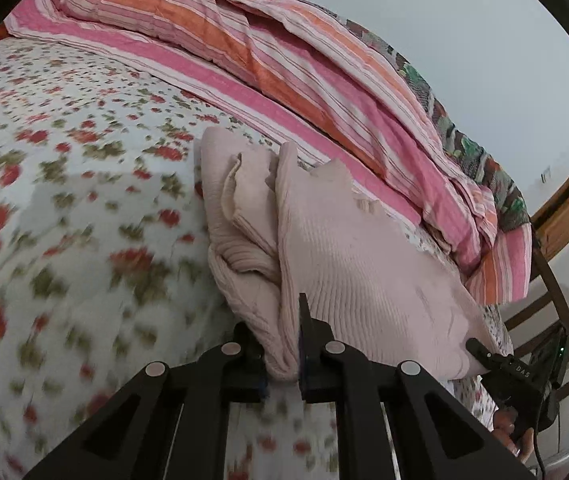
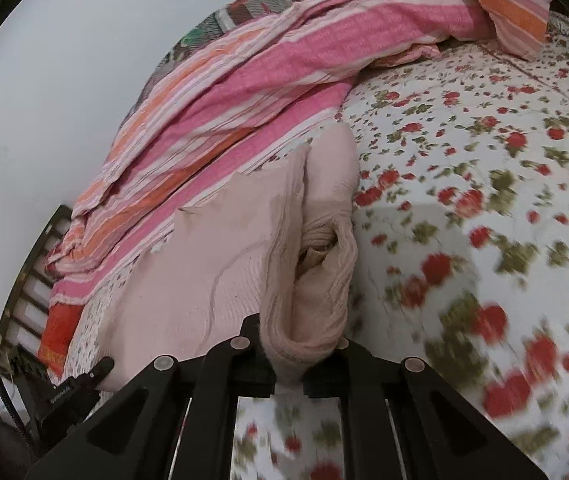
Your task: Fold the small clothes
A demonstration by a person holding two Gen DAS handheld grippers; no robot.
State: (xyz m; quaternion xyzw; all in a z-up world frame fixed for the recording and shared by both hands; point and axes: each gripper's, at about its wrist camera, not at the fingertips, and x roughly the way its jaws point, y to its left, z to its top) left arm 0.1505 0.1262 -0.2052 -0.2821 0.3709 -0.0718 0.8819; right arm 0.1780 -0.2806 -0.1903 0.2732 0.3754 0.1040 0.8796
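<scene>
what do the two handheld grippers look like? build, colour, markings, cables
Both the left gripper and right gripper are matte black, with angular linkage arms that have triangular cutouts and round silver pivot pins. The right one, seen from the left wrist, carries white lettering, a green light and a black cable; the text is too small to read reliably.
</scene>
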